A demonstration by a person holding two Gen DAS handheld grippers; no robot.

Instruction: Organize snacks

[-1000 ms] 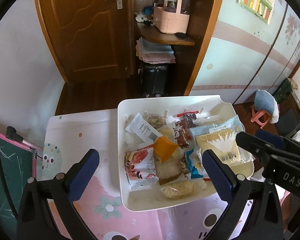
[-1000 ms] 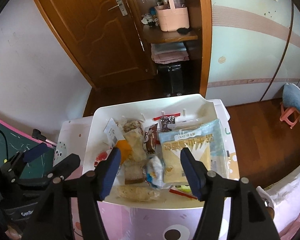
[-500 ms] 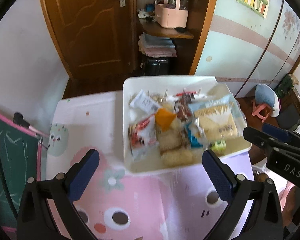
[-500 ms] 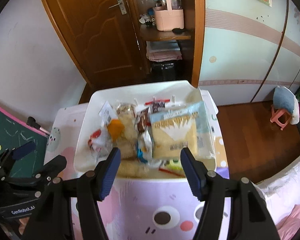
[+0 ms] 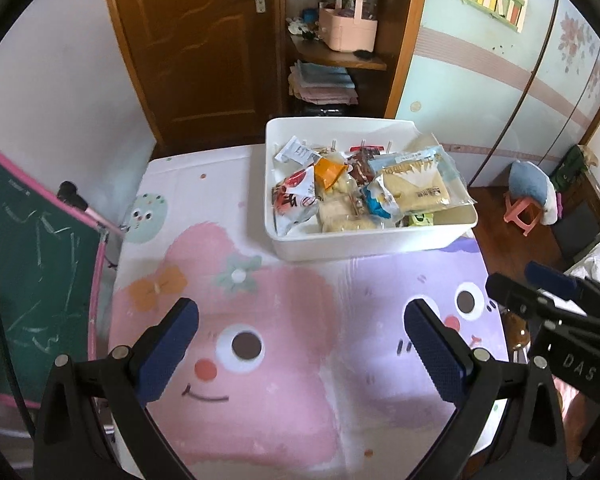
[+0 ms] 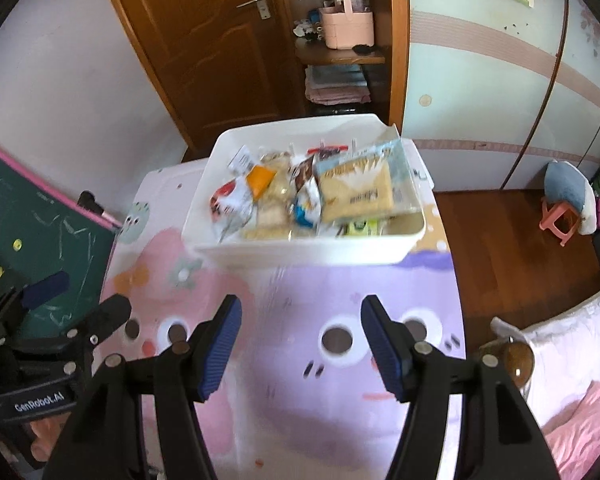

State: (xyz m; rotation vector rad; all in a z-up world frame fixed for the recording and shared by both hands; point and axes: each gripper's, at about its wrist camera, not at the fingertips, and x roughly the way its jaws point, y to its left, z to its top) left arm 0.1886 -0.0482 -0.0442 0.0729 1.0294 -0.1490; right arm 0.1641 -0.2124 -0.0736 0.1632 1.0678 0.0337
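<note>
the table (image 5: 300, 360) fills the lower half of both views, covered in a cartoon cloth with a pink face at left and a purple one at right. a dark wooden door (image 5: 196, 40) stands at the top, with a shelf beside it holding a pink basket (image 5: 346, 30). a green chalkboard (image 5: 28, 260) leans at the left edge.

a white bin (image 5: 364, 236) sits at the far side of the table, upper centre of each view, heaped with snacks. the biggest is a pale blue pack of crackers (image 5: 416, 188) at the bin's right side; left of it lie an orange packet (image 5: 328, 170) and a red and white packet (image 5: 296, 196), with smaller wrappers between and below them.

the left gripper (image 5: 300, 344) hangs over the pink face, jaws wide apart with nothing between them. the right gripper (image 6: 300, 340) hangs over the purple face, jaws parted and empty. both are well short of the bin.
</note>
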